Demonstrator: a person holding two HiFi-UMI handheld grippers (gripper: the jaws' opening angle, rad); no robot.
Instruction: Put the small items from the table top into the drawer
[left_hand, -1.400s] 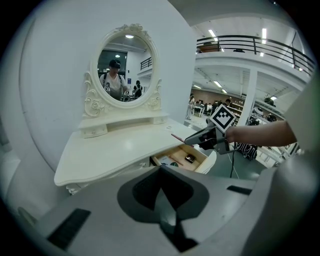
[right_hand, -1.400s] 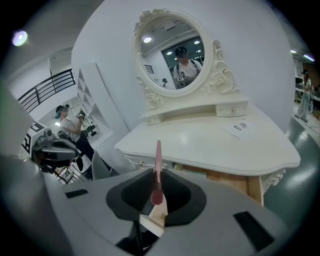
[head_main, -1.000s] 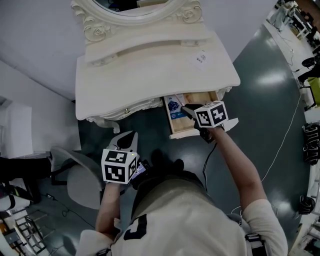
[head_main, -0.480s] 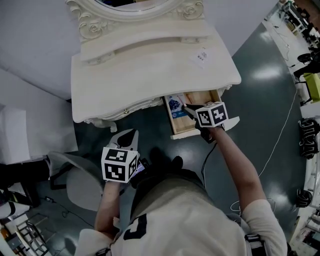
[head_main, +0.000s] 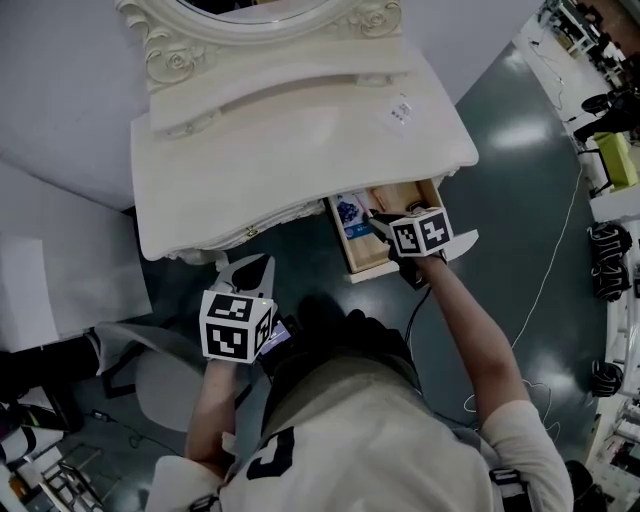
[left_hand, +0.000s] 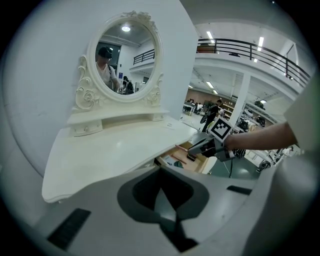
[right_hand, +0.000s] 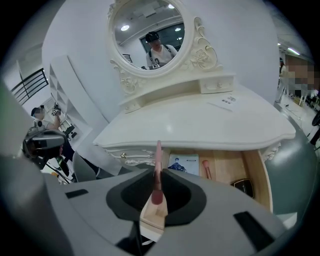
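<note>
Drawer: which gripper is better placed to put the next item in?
Right. The right gripper is shut on a pink stick and sits over the open drawer. The left gripper is shut, empty, and well to the side of the drawer.

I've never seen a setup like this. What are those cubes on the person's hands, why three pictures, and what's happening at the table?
No robot here: a person holds a two-jaw gripper in each hand; the patterned cubes are part of them. The head view comes from a camera on the person's head, looking down; the other two from cameras riding on each gripper. The white table has a mirror and an open drawer; a small card lies on top. The right gripper is shut on a pink stick over the drawer, which holds a blue packet, another pink stick and a dark case. The left gripper is shut and empty.
</note>
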